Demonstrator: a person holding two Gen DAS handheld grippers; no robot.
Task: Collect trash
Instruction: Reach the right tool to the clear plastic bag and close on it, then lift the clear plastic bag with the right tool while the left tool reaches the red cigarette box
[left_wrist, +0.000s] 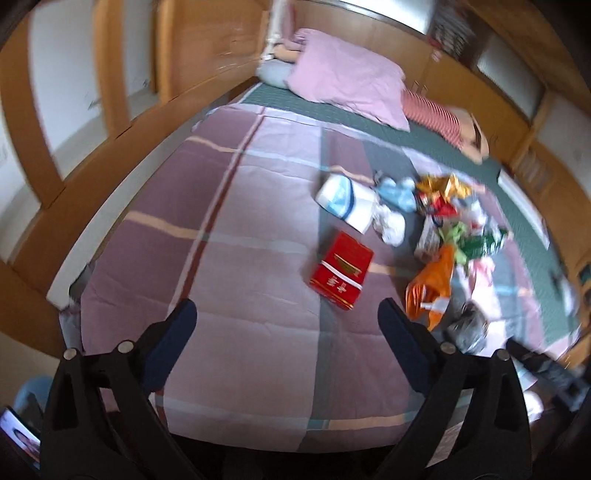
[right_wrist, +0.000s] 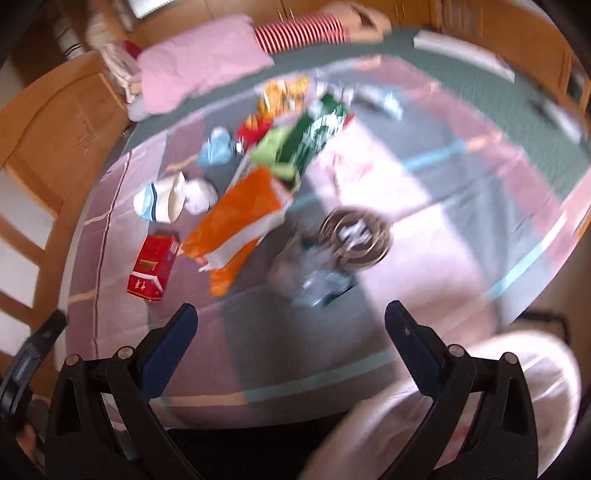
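Trash lies scattered on a bed with a plaid quilt (left_wrist: 240, 258). A red box (left_wrist: 341, 269) lies nearest my left gripper (left_wrist: 288, 321), which is open, empty and above the quilt. Beyond it are a white and blue cup-like pack (left_wrist: 345, 201), an orange bag (left_wrist: 432, 286), green wrappers (left_wrist: 476, 240) and a crumpled clear bottle (left_wrist: 467, 326). My right gripper (right_wrist: 291, 321) is open and empty above the quilt, near the clear bottle (right_wrist: 321, 277). The right wrist view also shows the orange bag (right_wrist: 240, 218), red box (right_wrist: 153, 264) and green bag (right_wrist: 314, 133).
A pink pillow (left_wrist: 347, 75) and a red striped cloth (left_wrist: 434, 112) lie at the head of the bed. Wooden wardrobes (left_wrist: 207, 40) stand to the left. A white bag (right_wrist: 480, 398) is at the lower right of the right wrist view.
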